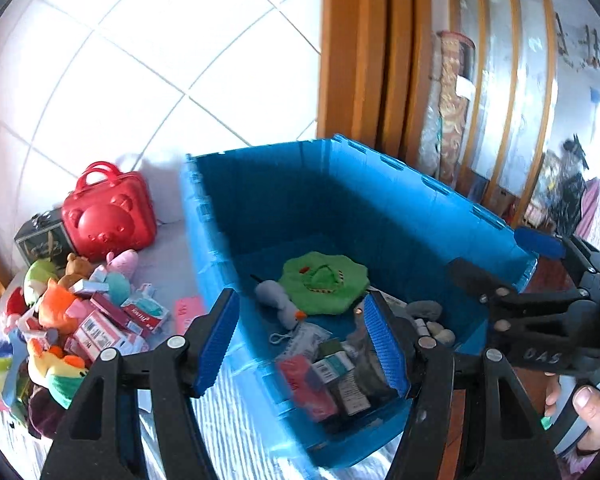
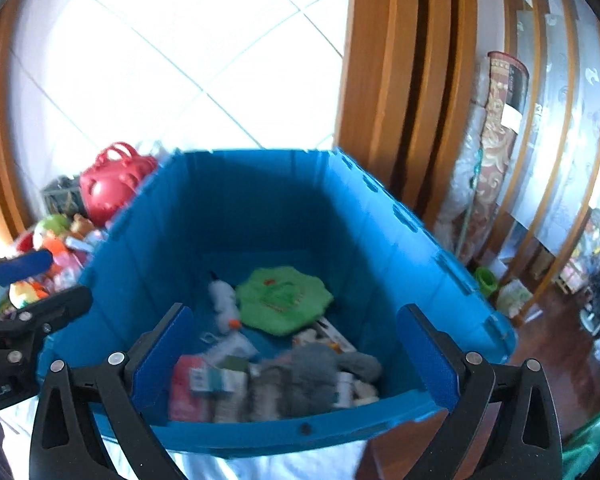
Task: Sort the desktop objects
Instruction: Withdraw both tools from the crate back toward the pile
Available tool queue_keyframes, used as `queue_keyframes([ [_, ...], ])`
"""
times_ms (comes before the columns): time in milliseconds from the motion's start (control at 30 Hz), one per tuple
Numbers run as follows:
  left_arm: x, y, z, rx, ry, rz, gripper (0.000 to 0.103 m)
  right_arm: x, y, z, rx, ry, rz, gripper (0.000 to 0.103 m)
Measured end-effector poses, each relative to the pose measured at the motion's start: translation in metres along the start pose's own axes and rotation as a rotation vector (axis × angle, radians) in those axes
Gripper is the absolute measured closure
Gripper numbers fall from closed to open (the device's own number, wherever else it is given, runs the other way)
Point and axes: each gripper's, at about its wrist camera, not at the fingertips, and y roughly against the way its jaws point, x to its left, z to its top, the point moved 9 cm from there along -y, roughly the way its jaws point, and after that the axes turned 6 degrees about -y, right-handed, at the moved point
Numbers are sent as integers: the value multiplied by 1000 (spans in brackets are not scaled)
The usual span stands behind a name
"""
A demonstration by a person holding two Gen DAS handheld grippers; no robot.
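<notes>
Both grippers stand empty above the near end of the blue crate (image 2: 260, 216). The right gripper (image 2: 296, 364) has its jaws spread as wide as they go, nothing between the pads. The left gripper (image 1: 300, 340) is about half spread and also holds nothing; it straddles the crate's near-left wall.

Just beyond the right gripper's fingertips, on the crate floor, lie the things already sorted: small boxes (image 2: 216, 380), a grey plush (image 2: 320, 364), a white plush with an orange beak (image 2: 224, 300) and a green cushion (image 2: 284, 294). So part of the job looks done.

To the left of the left gripper, outside the crate, a heap of plush toys and red boxes (image 1: 72, 312) waits on the striped cloth of the bench (image 1: 236, 432), with a pink flat piece (image 1: 188, 310) close to the crate wall and a red bear case (image 1: 108, 220) farther back. I judge this pile to be most of what is left.

The crate's far half is bare, so there is room to drop more. The rim between pile and floor is the edge to clear, and the two grippers sit near each other.
</notes>
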Motion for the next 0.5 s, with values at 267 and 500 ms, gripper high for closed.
queue_keyframes([
  [267,77,25,-34,-5,46,47,39,77,17,3,-68,-14,108,0],
  [500,172,46,-74,16,144,137,39,169,32,6,-119,28,244,0],
])
